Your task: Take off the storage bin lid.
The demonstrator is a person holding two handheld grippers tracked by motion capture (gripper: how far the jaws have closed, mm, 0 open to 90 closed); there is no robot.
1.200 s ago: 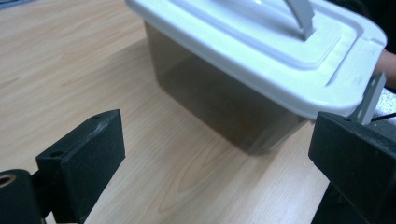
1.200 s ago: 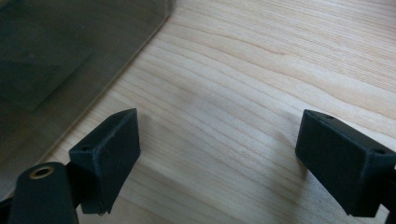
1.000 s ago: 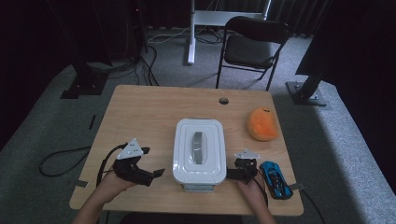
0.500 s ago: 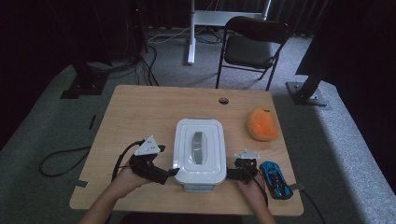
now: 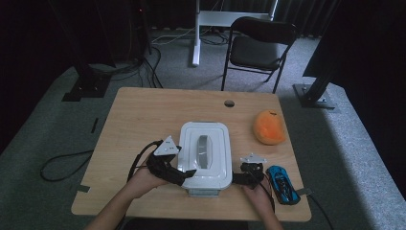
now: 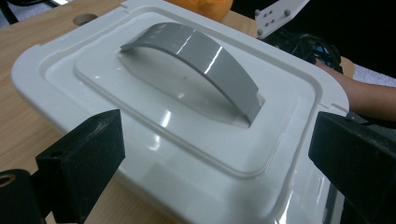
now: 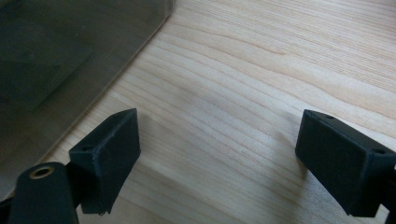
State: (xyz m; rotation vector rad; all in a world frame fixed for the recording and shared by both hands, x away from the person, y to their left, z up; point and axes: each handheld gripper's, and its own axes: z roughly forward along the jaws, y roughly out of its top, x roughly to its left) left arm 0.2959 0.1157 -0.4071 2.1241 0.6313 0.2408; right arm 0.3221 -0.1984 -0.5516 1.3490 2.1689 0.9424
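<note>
Two grippers flank a white lidded box on a wooden table.

The table [image 5: 143,120] is the biggest thing here, light wood with a round cable hole [image 5: 229,103] toward 12 o'clock. The box [image 5: 205,155] sits near the front edge at about 6 o'clock of the tabletop, its white lid [image 6: 196,121] shut and topped by a curved grey handle [image 6: 196,51]. At the box's 2 o'clock lies an orange plush toy [image 5: 269,127]; at its 4 o'clock, near the table's corner, a small blue toy car [image 5: 282,183]. The left gripper [image 5: 187,173] is at the box's 8 o'clock corner, jaws spread wide over the lid's near end, not pinching it. The right gripper [image 5: 236,180] sits at the box's 4 o'clock, just beside its wall, jaws spread over bare wood.
</note>
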